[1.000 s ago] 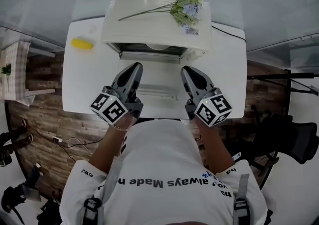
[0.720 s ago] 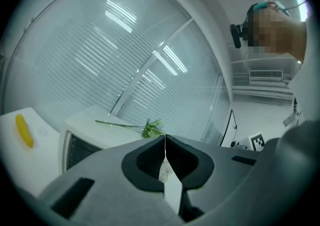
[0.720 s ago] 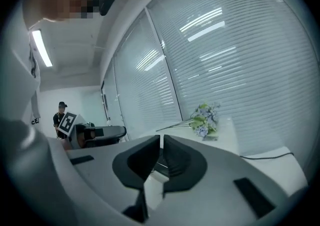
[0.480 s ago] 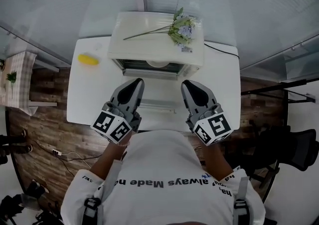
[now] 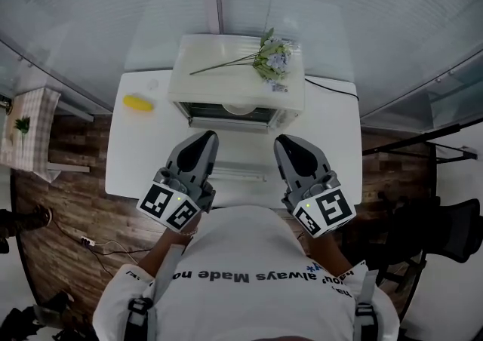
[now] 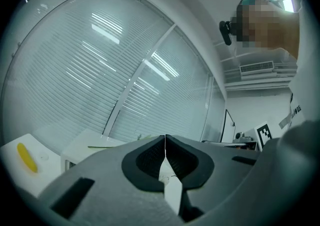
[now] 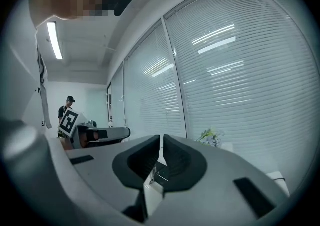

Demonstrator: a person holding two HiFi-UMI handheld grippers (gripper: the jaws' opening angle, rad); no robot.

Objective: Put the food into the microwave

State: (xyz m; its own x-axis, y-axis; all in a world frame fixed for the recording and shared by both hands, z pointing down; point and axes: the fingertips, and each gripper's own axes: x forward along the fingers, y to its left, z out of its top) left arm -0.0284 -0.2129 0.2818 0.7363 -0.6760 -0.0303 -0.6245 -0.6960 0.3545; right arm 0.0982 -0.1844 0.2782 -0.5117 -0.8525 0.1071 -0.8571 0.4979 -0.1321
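While the person holds both tools close to the body above the table's near edge, the left gripper (image 5: 204, 136) and the right gripper (image 5: 284, 140) point side by side toward the microwave (image 5: 226, 79), well apart from each other. The left gripper view shows its two jaws pressed together at the tips with nothing between them. The right gripper view shows its jaws drawn in just as far, with only a hairline slit between the dark pads and no object in it. The microwave stands at the middle of the white table's (image 5: 332, 132) far edge. Its door (image 5: 238, 155) is folded down flat toward the person, and the handle bar lies between the two grippers. Inside the dark cavity a pale round shape (image 5: 240, 109) shows, though I cannot tell whether it is a dish or the turntable. The yellow food item (image 5: 138, 102), long and narrow, lies by itself near the table's far left corner, just left of the microwave and well away from both grippers. A sprig of flowers (image 5: 272, 54) rests across the microwave's top, blooms toward its right side. A black cable (image 5: 332, 89) runs over the table's far right corner. Closed window blinds (image 5: 339, 7) stand behind the table, and wood-patterned floor (image 5: 75, 181) shows beside its left edge.
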